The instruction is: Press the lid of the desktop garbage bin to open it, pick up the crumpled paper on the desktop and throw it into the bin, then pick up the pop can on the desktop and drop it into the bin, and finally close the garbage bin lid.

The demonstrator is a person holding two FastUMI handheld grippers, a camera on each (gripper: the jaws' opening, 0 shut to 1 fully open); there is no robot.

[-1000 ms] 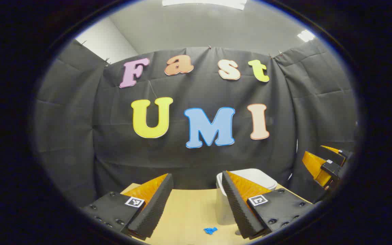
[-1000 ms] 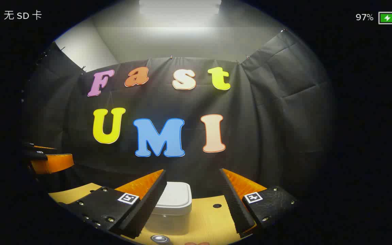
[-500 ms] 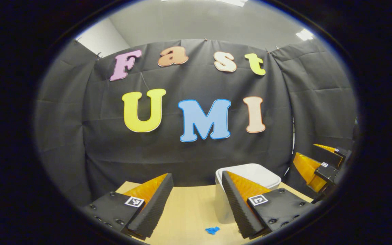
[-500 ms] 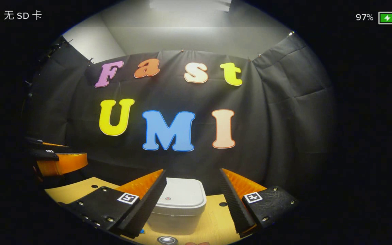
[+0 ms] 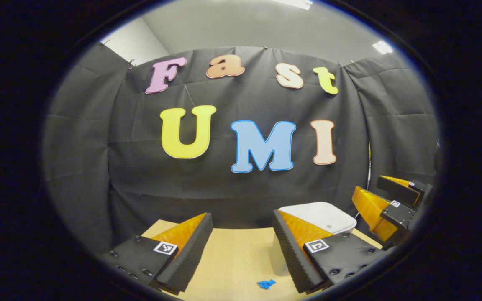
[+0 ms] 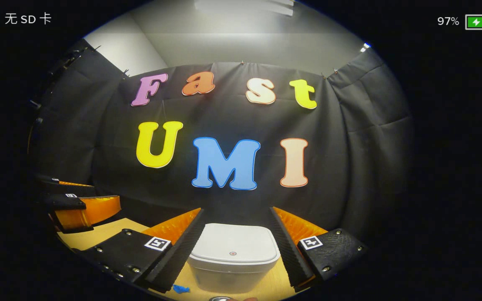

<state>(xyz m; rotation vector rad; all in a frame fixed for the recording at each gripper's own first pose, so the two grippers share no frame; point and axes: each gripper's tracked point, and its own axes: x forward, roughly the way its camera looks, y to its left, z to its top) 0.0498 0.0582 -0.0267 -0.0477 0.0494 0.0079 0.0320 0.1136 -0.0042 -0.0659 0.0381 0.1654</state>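
A white desktop bin with its lid closed stands on the wooden table, seen just beyond and between the fingers of my right gripper, which is open and holds nothing. The bin sits half hidden behind the right finger of my open, empty left gripper. A small blue crumpled paper lies on the table in front of the bin, at its lower left in the right gripper view. A sliver of a round metal top shows at the bottom edge.
The light wooden table ends at the black cloth wall right behind the bin. The right gripper hangs open to the right of the bin. The left gripper hovers open at the far left.
My right gripper has come closer to the bin, which now looks larger and centred between its fingers. The left gripper view has shifted slightly, and the bin sits a bit more to the right.
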